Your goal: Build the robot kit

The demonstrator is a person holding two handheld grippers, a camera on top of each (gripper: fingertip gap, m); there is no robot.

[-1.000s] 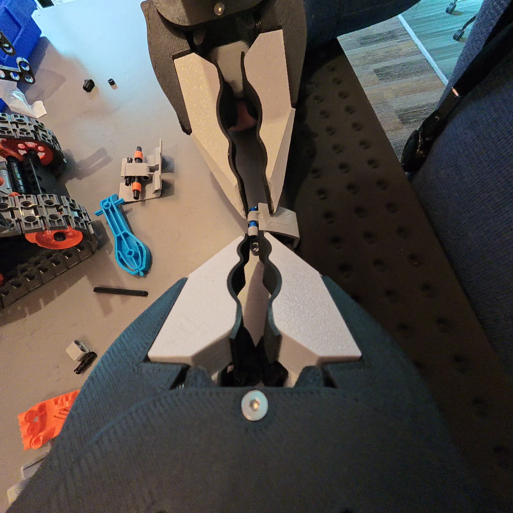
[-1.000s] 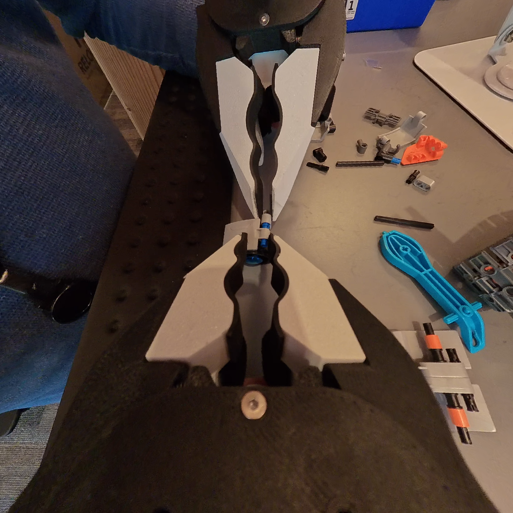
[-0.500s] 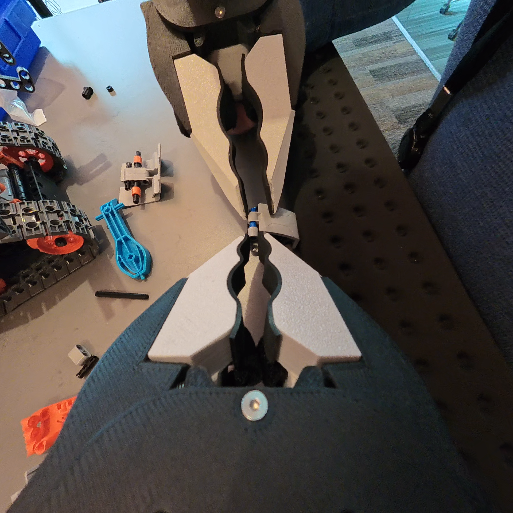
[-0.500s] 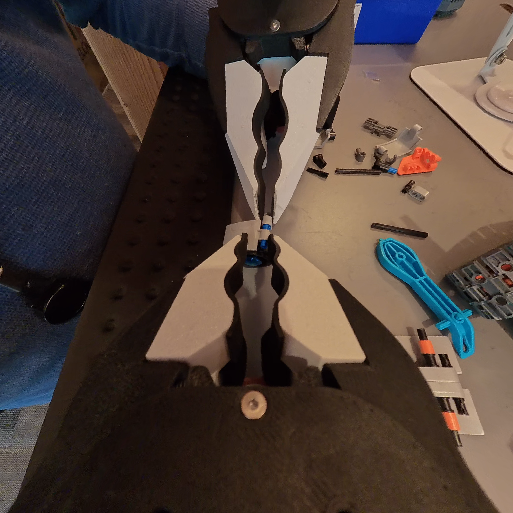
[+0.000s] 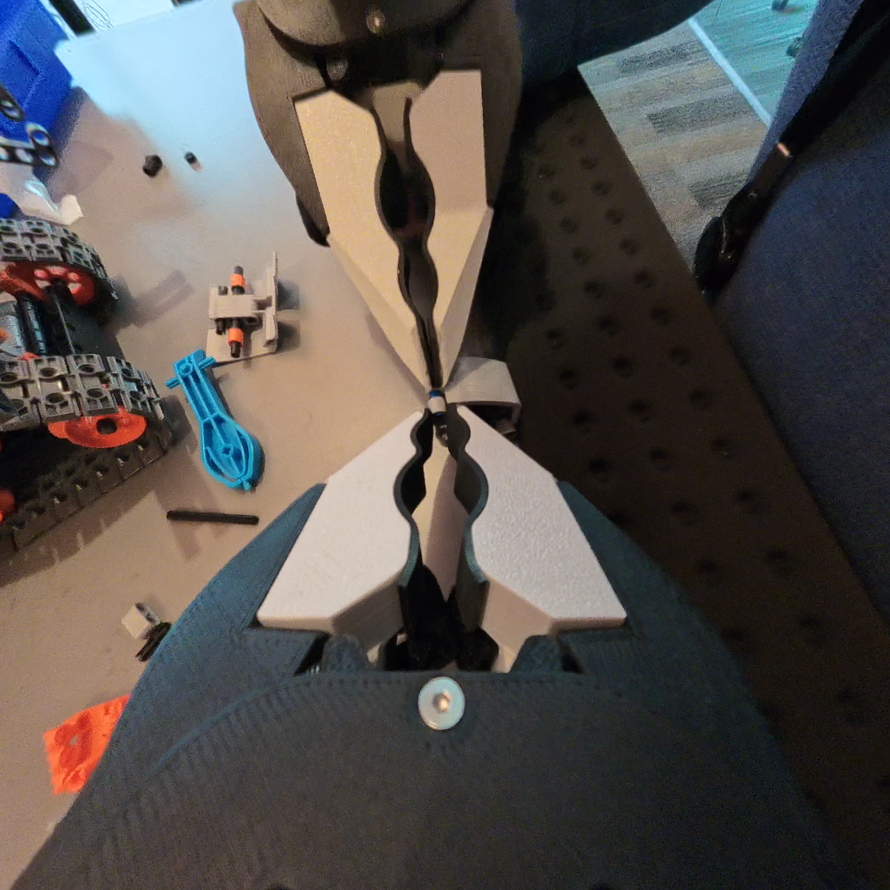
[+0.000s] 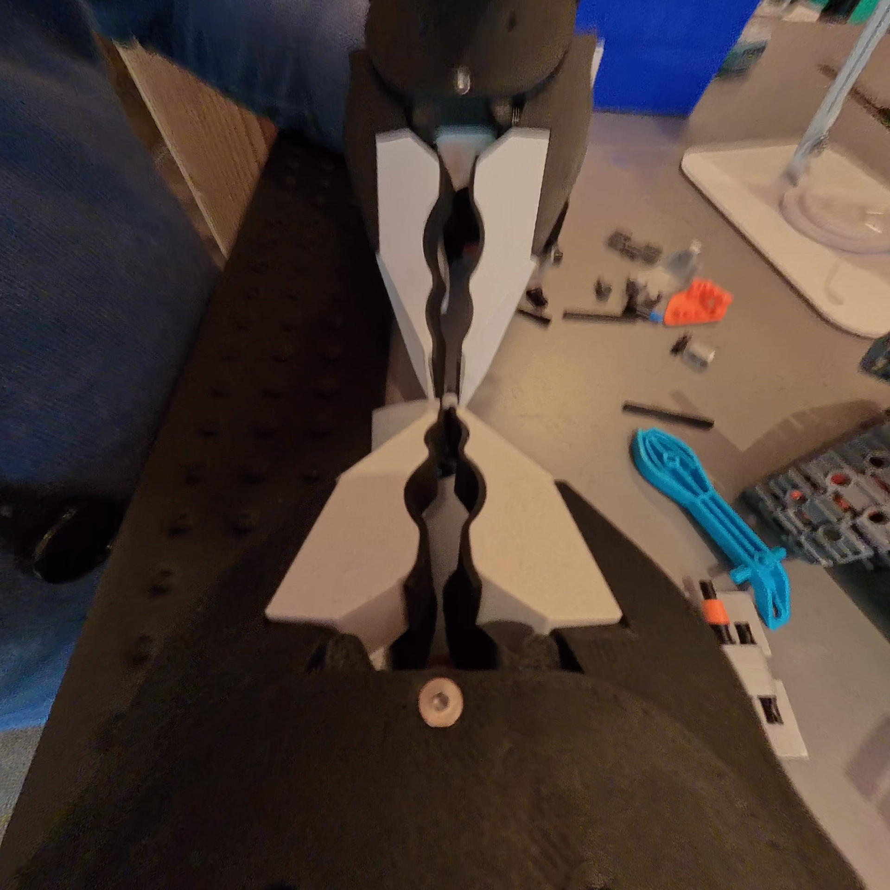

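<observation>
My left gripper point(image 5: 436, 419) is shut on a thin pin point(image 5: 436, 403) that carries a small grey bush with blue rings. The pin sticks out ahead of its tips. My right gripper point(image 6: 448, 414) faces it tip to tip, with its fingers pressed together at the pin's far end. It also shows in the left wrist view point(image 5: 433, 375). A grey curved panel piece point(image 5: 486, 385) sits right beside the right gripper's tips and shows in the right wrist view point(image 6: 399, 416). I cannot tell whether the right fingers pinch any of it. The left gripper appears at the top of the right wrist view point(image 6: 448, 385).
A black perforated mat point(image 5: 626, 385) lies along the table edge under the grippers. On the table are a blue lever tool point(image 5: 219, 433), a tracked vehicle point(image 5: 62, 385), a grey assembly with orange collars point(image 5: 243, 313), a black axle point(image 5: 212, 517) and an orange piece point(image 5: 77, 751). A white stand base point(image 6: 794, 216) lies far right. The tips of both grippers are at nearly the same place.
The right gripper's jaws, spread around part of the grey panel before, have come together. The left gripper has kept its hold on the pin. Both views are now blurred by motion.
</observation>
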